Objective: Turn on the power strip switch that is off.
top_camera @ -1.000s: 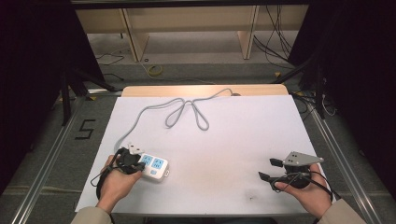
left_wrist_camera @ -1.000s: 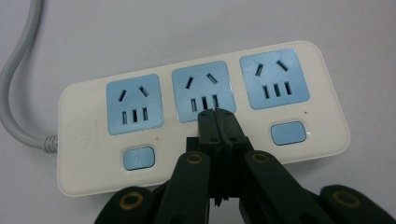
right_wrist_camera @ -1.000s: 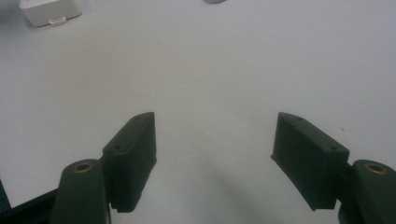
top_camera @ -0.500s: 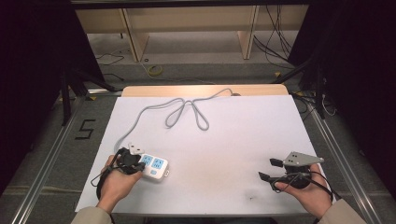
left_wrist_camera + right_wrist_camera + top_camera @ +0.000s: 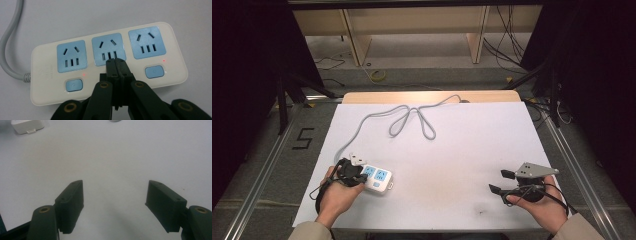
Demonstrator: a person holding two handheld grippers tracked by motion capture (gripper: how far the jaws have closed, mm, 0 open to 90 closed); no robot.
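A white power strip (image 5: 377, 178) with three blue sockets lies at the front left of the white table. In the left gripper view the power strip (image 5: 45, 55) has two blue buttons, each with a small red light beside it. My left gripper (image 5: 116, 62) is shut with nothing between its jaws; its tips sit over the strip just below the middle socket. In the high view the left gripper (image 5: 354, 172) rests at the strip's left end. My right gripper (image 5: 501, 182) is open above bare table at the front right, seen wide apart in the right gripper view (image 5: 114, 202).
The strip's grey cable (image 5: 412, 117) runs up the table's left side and loops across the far middle. A wooden board edge (image 5: 432, 96) borders the table's far side. Metal rails (image 5: 262, 170) flank both sides. The strip's end (image 5: 26, 126) sits far off from the right gripper.
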